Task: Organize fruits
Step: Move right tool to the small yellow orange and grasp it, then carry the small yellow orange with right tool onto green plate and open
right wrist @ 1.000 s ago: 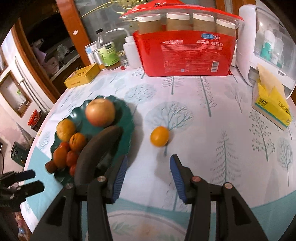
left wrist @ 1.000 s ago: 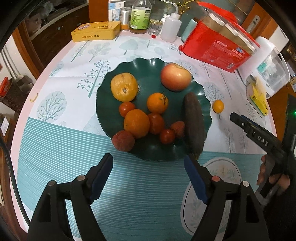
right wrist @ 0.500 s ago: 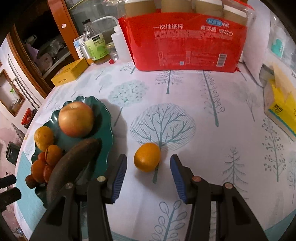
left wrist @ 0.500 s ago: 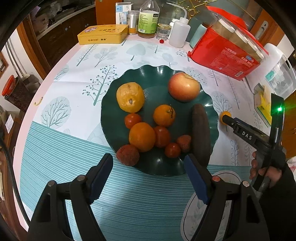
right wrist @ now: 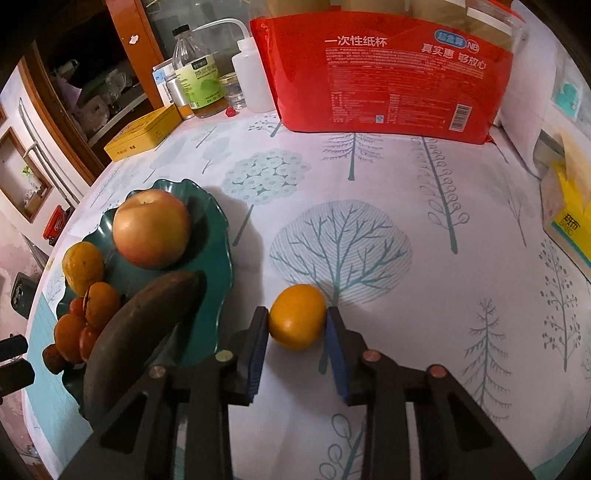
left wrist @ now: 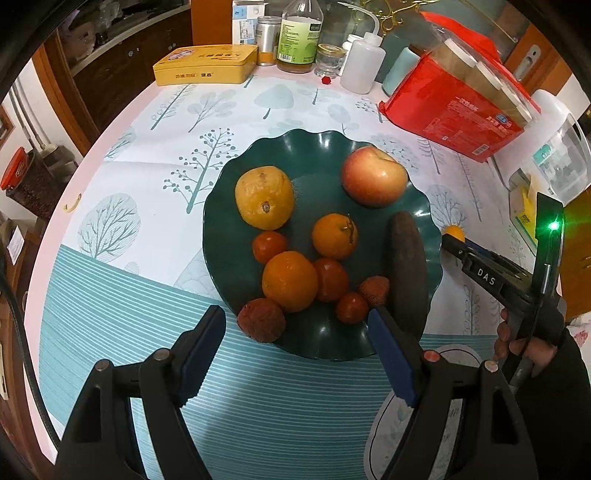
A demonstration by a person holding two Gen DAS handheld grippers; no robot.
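A dark green wavy plate [left wrist: 306,155] holds an apple [left wrist: 373,175], a yellowish orange [left wrist: 264,197], other oranges, small tomatoes, lychees and a dark brown banana [left wrist: 408,273]. My left gripper [left wrist: 297,345] is open and empty, just in front of the plate's near rim. A small orange [right wrist: 297,316] lies on the tablecloth to the right of the plate [right wrist: 218,251]. My right gripper [right wrist: 297,326] has closed on this orange, both pads touching its sides. In the left wrist view the orange [left wrist: 454,232] peeks out beyond the right gripper.
A red pack of paper cups [right wrist: 384,70] stands at the back. Bottles [left wrist: 299,35] and a yellow tin [left wrist: 205,64] line the far edge. A yellow tissue box [right wrist: 570,218] and a white appliance [left wrist: 561,162] sit to the right.
My right gripper moved forward around the small orange and closed on it. The left gripper stayed open and shifted slightly, bringing the plate closer in view.
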